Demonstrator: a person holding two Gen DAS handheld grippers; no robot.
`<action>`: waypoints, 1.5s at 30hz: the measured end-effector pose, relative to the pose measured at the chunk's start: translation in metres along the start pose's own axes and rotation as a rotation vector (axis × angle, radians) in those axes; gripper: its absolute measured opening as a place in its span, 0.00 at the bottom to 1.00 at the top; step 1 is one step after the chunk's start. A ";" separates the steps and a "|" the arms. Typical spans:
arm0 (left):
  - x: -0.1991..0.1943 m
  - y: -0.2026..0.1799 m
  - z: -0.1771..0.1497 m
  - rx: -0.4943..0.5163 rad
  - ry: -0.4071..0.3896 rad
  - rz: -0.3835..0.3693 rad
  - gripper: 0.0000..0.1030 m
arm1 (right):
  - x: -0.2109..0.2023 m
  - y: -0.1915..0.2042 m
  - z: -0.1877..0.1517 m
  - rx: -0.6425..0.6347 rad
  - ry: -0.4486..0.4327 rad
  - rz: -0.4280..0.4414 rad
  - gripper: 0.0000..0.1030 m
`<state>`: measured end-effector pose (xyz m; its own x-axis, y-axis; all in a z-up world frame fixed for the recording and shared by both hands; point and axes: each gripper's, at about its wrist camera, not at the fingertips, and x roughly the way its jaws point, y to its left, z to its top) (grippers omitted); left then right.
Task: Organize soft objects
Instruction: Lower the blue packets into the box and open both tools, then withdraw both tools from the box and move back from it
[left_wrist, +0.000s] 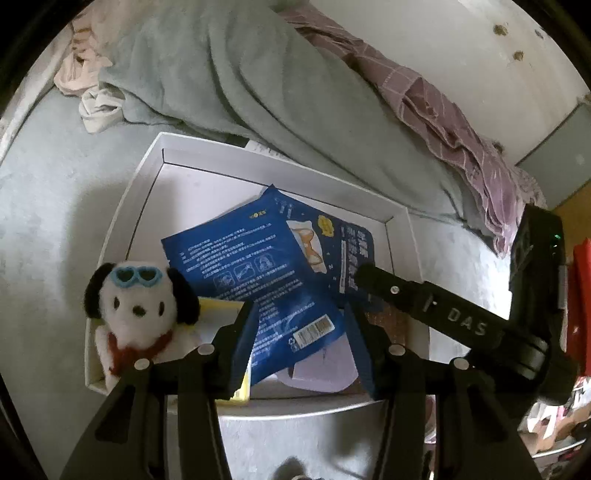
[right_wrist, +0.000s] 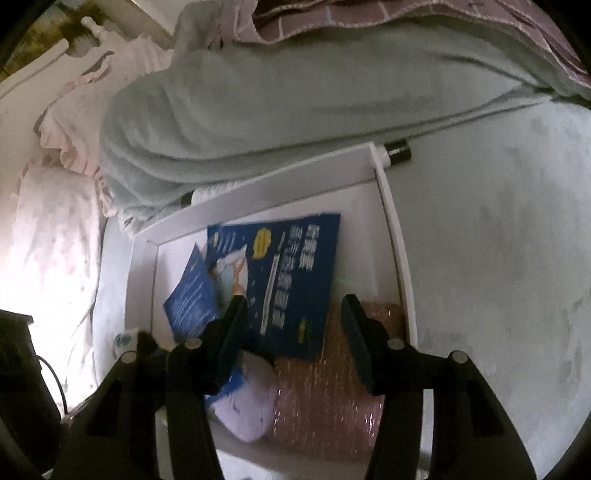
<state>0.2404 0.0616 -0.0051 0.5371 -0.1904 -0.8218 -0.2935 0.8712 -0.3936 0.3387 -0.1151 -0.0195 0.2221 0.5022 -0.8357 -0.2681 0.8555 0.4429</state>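
- A pale green blanket (left_wrist: 229, 81) lies bunched across the bed behind everything, its folds touching and partly covering the far rim of the box; a purple checked cloth (left_wrist: 443, 107) is heaped along its far side, against the wall.
- A shallow white box (left_wrist: 122, 229) sits on the grey bed cover, open at the top, holding the soft things.
- Two blue packets lie flat in the box, overlapping. The nearer packet (left_wrist: 266, 284) runs lengthwise from far left to near right, its barcode end toward the left camera. The other packet (right_wrist: 291, 280) lies beside it, its long axis running away from the right camera.
- A pink glittery pouch (right_wrist: 332, 398) and a lilac cloth (right_wrist: 247, 410) lie partly under the packets at the near end.
- A white plush dog (left_wrist: 136, 306) with black ears and blue sunglasses sits upright in the near left corner, facing the left camera.
- The left gripper (left_wrist: 301, 339) hangs over the nearer packet, fingers spread, holding nothing.
- The right gripper (right_wrist: 293, 332) hovers over the other packet and pouch, fingers spread, empty.
- A small black cylinder (right_wrist: 399, 150) lies just outside the far corner.
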 end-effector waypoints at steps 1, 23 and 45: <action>0.000 -0.001 -0.001 0.003 0.002 0.006 0.47 | -0.003 -0.001 -0.001 0.004 0.004 0.004 0.53; 0.008 0.021 -0.016 -0.037 0.003 -0.050 0.11 | 0.024 0.030 -0.005 -0.026 -0.002 0.149 0.19; 0.006 0.025 -0.020 -0.021 0.031 -0.041 0.11 | 0.024 0.010 0.016 -0.002 -0.111 -0.161 0.00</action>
<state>0.2206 0.0733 -0.0275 0.5243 -0.2394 -0.8172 -0.2884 0.8530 -0.4350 0.3560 -0.0929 -0.0303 0.3639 0.3699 -0.8548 -0.2229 0.9257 0.3056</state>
